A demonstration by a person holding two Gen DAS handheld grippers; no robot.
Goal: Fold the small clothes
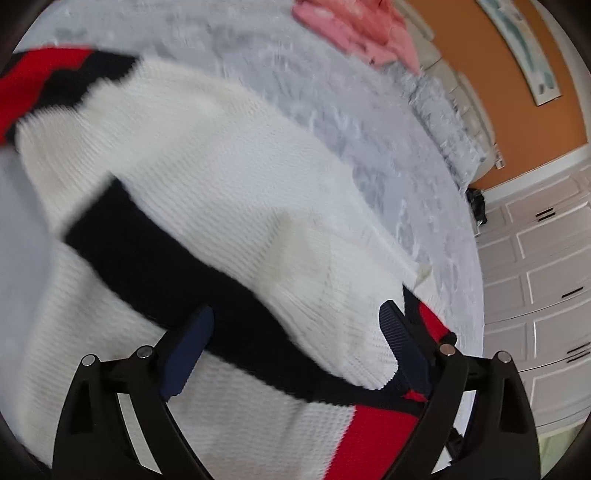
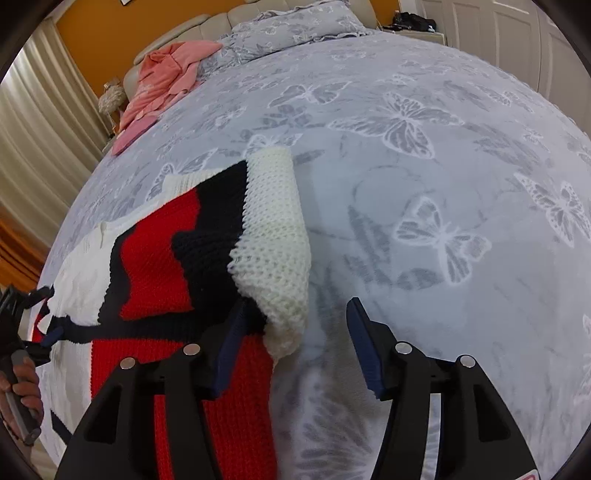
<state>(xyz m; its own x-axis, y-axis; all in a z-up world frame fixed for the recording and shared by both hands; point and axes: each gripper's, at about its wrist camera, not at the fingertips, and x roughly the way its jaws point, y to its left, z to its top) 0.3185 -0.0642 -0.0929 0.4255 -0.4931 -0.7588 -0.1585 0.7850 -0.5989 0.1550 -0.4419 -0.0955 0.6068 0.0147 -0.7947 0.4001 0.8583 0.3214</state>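
Note:
A small white, navy and red knit sweater [image 1: 207, 155] lies on the bed, with a white sleeve folded over its body. My left gripper [image 1: 295, 332] is open just above it, its jaws astride a white fold and a navy band. In the right wrist view the sweater [image 2: 159, 266] lies at the left, its white sleeve end [image 2: 275, 236] nearest me. My right gripper [image 2: 295, 339] is open and empty at the sweater's right edge, its left finger [image 2: 229, 347] over the knit. The left gripper [image 2: 33, 332] shows at the far left.
The bed has a grey butterfly-print cover [image 2: 424, 184]. A pink garment [image 2: 162, 81] lies near the pillows [image 2: 295, 29] at the headboard; it also shows in the left wrist view [image 1: 354, 26]. White wardrobe doors [image 1: 535, 266] stand beside the bed.

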